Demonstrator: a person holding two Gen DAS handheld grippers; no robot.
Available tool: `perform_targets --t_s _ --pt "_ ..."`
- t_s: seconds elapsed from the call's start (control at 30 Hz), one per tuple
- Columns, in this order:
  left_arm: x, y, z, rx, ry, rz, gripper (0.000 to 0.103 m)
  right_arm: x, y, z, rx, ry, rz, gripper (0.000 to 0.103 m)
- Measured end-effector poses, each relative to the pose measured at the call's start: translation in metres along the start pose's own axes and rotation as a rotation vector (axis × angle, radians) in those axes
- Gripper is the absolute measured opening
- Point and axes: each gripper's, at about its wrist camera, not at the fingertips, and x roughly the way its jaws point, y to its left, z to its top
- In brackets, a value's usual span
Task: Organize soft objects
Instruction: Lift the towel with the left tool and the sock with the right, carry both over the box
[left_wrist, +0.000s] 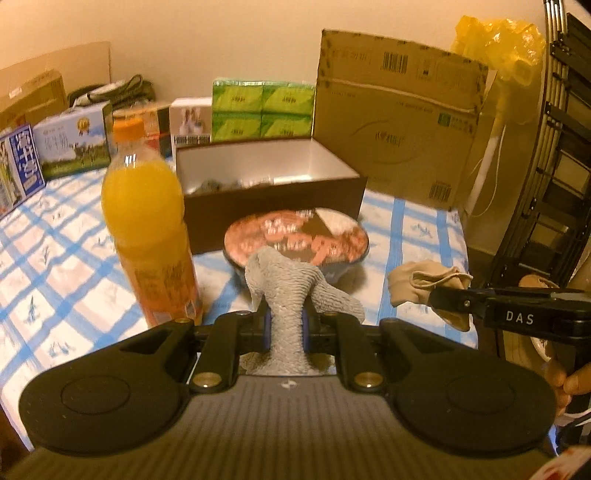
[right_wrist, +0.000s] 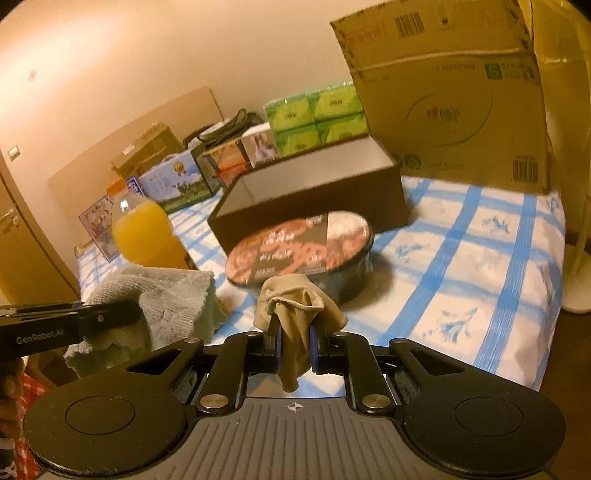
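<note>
My left gripper (left_wrist: 287, 318) is shut on a grey knitted sock (left_wrist: 291, 284) and holds it above the blue checked bed sheet (left_wrist: 62, 266). The sock also shows in the right wrist view (right_wrist: 166, 295), at the left. My right gripper (right_wrist: 294, 334) is shut on a thin beige sock (right_wrist: 295, 302), which also shows in the left wrist view (left_wrist: 421, 280), to the right of the grey one. A dark open box (left_wrist: 269, 184) stands ahead of both grippers, with some grey cloth inside. It shows in the right wrist view too (right_wrist: 314, 199).
An orange juice bottle (left_wrist: 147, 221) stands to the left of the grey sock. A round instant noodle bowl (left_wrist: 295, 236) sits between the grippers and the box. A large cardboard box (left_wrist: 399, 118), green tissue packs (left_wrist: 262, 110) and milk cartons (left_wrist: 74, 140) line the back.
</note>
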Motion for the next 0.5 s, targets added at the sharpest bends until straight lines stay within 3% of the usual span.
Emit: perform_targets --t_s 0.5 --pt "0.029 -0.008 0.069 0.053 -0.072 0.000 0.013 0.022 -0.024 0.063 -0.017 -0.038 0.005 0.014"
